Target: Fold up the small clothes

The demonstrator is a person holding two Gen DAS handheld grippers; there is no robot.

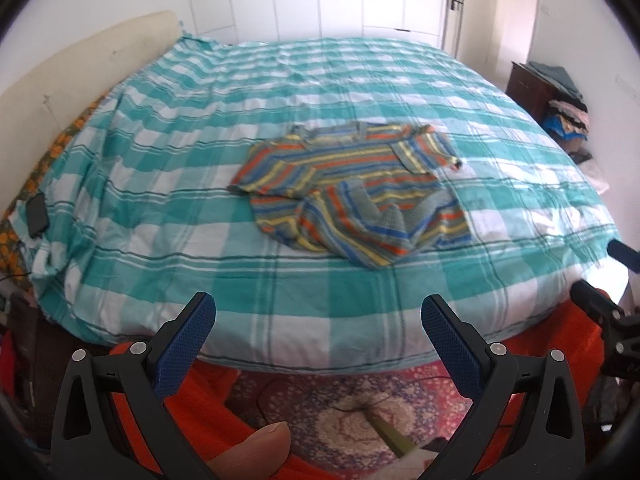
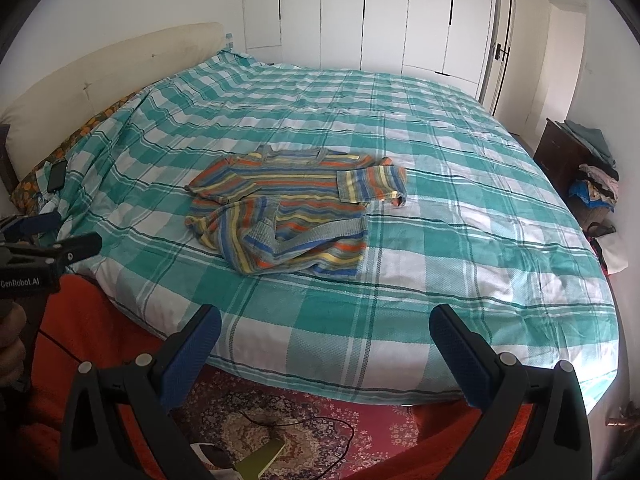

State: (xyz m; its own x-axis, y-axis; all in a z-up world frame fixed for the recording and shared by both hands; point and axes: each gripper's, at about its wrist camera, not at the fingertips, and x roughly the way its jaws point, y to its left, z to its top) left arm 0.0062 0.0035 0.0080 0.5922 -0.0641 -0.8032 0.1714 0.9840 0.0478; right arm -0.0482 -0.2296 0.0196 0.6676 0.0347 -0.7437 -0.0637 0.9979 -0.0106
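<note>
Striped knit sweater [image 1: 352, 192] lies rumpled mid-bed on a teal-and-white checked cover [image 1: 200, 160].

Its hem is bunched and one sleeve is folded across the chest. Both grippers hang off the bed's near edge, well apart from it: the left gripper [image 1: 318, 320] and right gripper [image 2: 325, 330] each spread wide, blue textured pads empty. Only the left view shows a thumb [image 1: 256, 452]; only the right shows a yellow-green book [image 2: 262, 458] on the patterned rug [image 2: 320, 420].

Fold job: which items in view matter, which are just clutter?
Job:
striped shirt, crumpled on the checked bedspread
left tool, open
right tool, open

Clutter:
phone at the bed edge
clothes pile on the dresser
patterned rug
</note>
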